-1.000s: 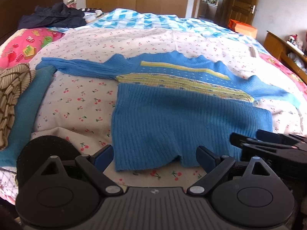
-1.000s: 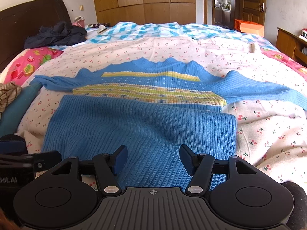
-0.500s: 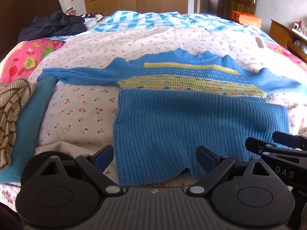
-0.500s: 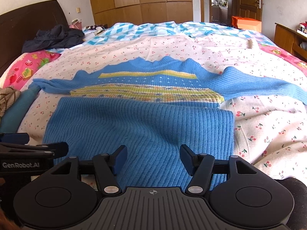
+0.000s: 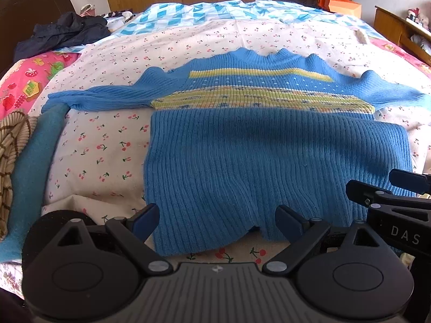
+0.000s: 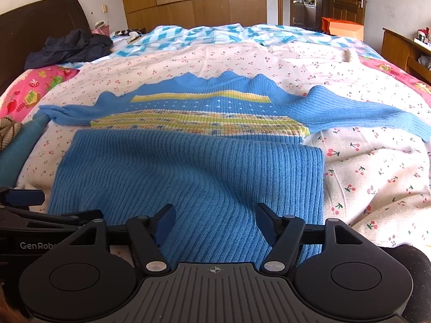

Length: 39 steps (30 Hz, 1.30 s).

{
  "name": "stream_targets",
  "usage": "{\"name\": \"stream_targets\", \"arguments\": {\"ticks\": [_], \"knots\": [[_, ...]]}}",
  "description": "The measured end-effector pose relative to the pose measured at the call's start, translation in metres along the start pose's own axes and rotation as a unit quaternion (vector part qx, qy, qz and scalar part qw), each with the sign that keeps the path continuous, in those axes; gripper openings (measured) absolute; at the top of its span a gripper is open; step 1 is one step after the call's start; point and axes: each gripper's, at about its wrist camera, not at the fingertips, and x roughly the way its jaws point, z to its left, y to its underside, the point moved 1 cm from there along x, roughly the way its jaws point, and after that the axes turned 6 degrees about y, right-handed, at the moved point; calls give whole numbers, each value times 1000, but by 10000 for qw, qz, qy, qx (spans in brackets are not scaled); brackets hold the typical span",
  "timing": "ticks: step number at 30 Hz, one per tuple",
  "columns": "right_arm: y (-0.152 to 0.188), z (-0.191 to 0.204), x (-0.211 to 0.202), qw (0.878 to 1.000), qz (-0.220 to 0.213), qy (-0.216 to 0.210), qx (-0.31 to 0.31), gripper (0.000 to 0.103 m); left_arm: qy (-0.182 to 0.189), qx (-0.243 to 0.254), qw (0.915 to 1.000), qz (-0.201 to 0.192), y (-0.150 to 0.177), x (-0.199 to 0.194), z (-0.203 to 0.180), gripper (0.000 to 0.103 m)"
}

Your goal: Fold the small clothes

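Note:
A blue knit sweater (image 5: 269,158) with yellow stripes lies flat on the bed, its lower part folded up over the chest and both sleeves spread sideways. It also shows in the right wrist view (image 6: 194,167). My left gripper (image 5: 217,218) is open and empty, just above the sweater's near folded edge toward its left side. My right gripper (image 6: 214,222) is open and empty over the near edge toward the right side. The right gripper also shows at the right of the left wrist view (image 5: 388,191).
The bed has a cherry-print sheet (image 5: 102,145). A teal cloth (image 5: 29,167) and a striped brown knit (image 5: 10,145) lie at the left edge. Dark clothes (image 5: 67,32) sit by the headboard. A wooden cabinet (image 6: 404,51) stands at the right.
Both grippers have drawn back and risen slightly from the sweater's near edge; the left view has swung to the right. The sweater has not moved.

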Motion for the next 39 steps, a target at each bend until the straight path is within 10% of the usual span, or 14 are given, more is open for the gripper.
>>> {"name": "stream_targets", "arguments": {"ticks": [39], "knots": [[2,2,1,10000,10,0,-29,67,129,-109,9997,195,3,8,1,97]]}}
